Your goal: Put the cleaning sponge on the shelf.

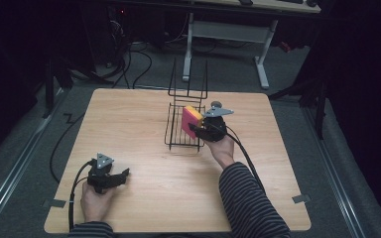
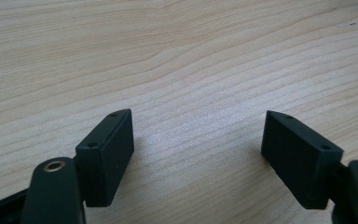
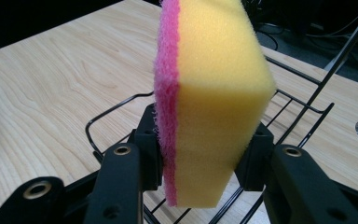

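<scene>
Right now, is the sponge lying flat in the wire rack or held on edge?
On edge. The right claw is clamped on the sponge, which stands upright over the wire rack.

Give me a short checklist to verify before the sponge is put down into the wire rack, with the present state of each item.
1. Grip: right claw is shut on the sponge, both pads pressing its faces: ok.
2. Sponge position: it is held on edge above the wire rack, pink side to the left in the right claw view: ok.
3. Rack floor free under the sponge: partly hidden by the sponge: cannot tell.
4. Left claw is open over bare table, far from the rack: ok.
5. Right cable trails away from the rack: ok.
</scene>
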